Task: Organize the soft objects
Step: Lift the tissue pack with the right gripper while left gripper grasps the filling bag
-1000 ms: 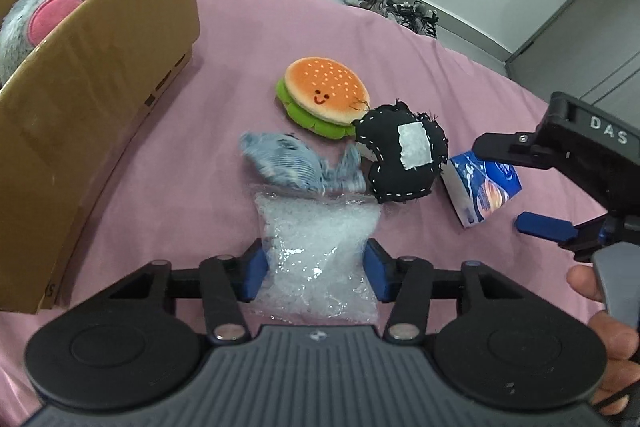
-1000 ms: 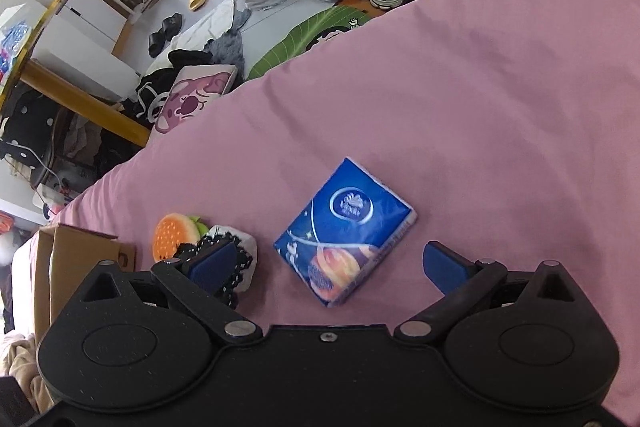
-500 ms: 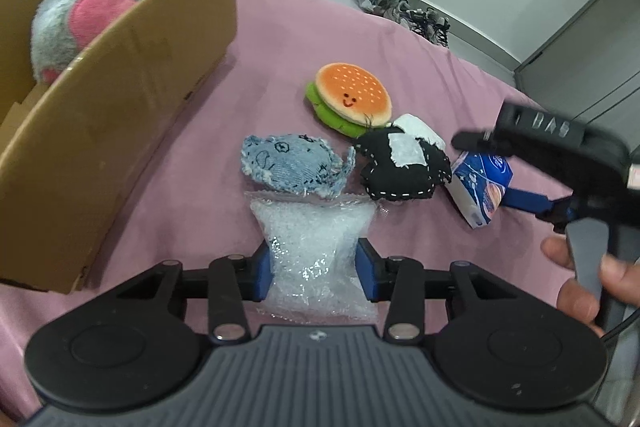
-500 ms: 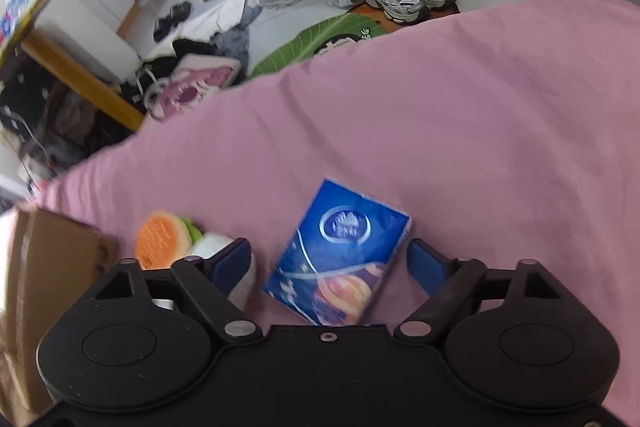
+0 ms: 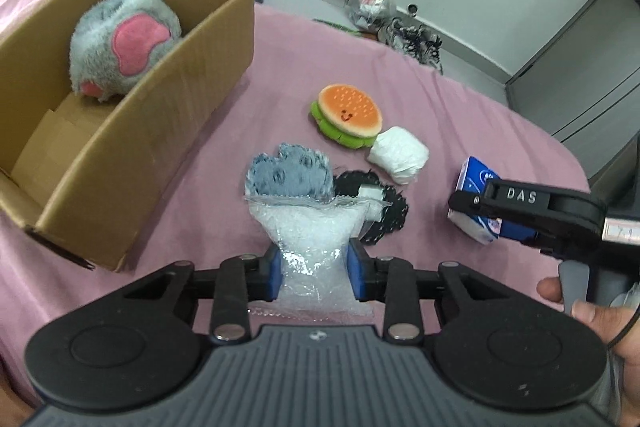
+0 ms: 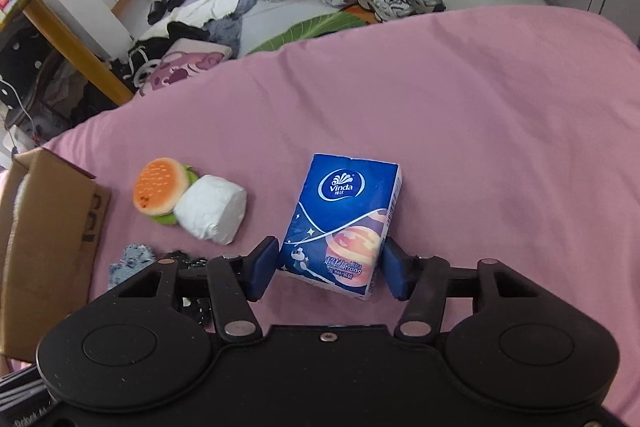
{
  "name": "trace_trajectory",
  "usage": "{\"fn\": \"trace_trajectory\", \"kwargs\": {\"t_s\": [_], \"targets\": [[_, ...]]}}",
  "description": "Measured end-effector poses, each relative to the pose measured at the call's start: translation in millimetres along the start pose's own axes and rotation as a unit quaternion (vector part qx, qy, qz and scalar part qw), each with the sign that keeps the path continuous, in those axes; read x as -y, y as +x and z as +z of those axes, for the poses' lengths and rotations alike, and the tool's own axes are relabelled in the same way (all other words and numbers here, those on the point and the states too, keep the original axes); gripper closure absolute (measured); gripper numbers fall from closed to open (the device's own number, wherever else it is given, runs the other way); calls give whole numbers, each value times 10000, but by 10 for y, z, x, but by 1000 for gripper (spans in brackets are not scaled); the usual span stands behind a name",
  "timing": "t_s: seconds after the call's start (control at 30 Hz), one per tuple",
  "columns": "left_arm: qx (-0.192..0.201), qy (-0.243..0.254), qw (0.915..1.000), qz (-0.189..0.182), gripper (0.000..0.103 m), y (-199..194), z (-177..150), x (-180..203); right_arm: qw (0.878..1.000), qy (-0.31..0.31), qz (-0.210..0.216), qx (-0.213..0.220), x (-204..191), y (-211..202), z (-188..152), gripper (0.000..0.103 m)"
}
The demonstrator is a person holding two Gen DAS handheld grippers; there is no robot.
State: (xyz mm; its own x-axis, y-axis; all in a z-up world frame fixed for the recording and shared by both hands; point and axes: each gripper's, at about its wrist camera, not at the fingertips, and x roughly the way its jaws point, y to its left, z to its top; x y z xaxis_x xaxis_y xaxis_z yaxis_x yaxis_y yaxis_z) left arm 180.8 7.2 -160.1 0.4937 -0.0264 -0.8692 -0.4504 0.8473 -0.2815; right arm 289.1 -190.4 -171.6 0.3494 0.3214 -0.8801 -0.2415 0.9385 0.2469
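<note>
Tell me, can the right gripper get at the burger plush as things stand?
Probably not yet. The right gripper already straddles the blue tissue pack, and the white wrapped bundle lies against the burger plush on the near side. Nothing covers the plush from above.

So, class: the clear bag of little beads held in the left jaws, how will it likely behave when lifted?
The clear bead bag is pinched narrow where the left gripper clamps it, so it is probably floppy and will sag. Its loose filling will likely shift, bulging around the grip. The glossy film may be slippery, so it could creep out.
</note>
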Motion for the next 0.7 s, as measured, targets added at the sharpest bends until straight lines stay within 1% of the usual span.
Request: {"fn": "trace_trajectory", "kwargs": {"t_s": [0.13,0.3,0.47,0.7], "targets": [[138,31,9999,-66,72,-150,-17,6,9996,47,142,229,-30,-254,-50,49],[264,68,9995,-134,72,-316,-29,-5,9989,2,286,367,-105,-492,-109,49],[413,101,9989,-176,72,-506,-36,-39,9982,-19,375,477,-169,-642,-153,49],[607,122,9978,-230,72,-733,-34,-109,9969,55,522,592,-246,-769,-336,49]]}}
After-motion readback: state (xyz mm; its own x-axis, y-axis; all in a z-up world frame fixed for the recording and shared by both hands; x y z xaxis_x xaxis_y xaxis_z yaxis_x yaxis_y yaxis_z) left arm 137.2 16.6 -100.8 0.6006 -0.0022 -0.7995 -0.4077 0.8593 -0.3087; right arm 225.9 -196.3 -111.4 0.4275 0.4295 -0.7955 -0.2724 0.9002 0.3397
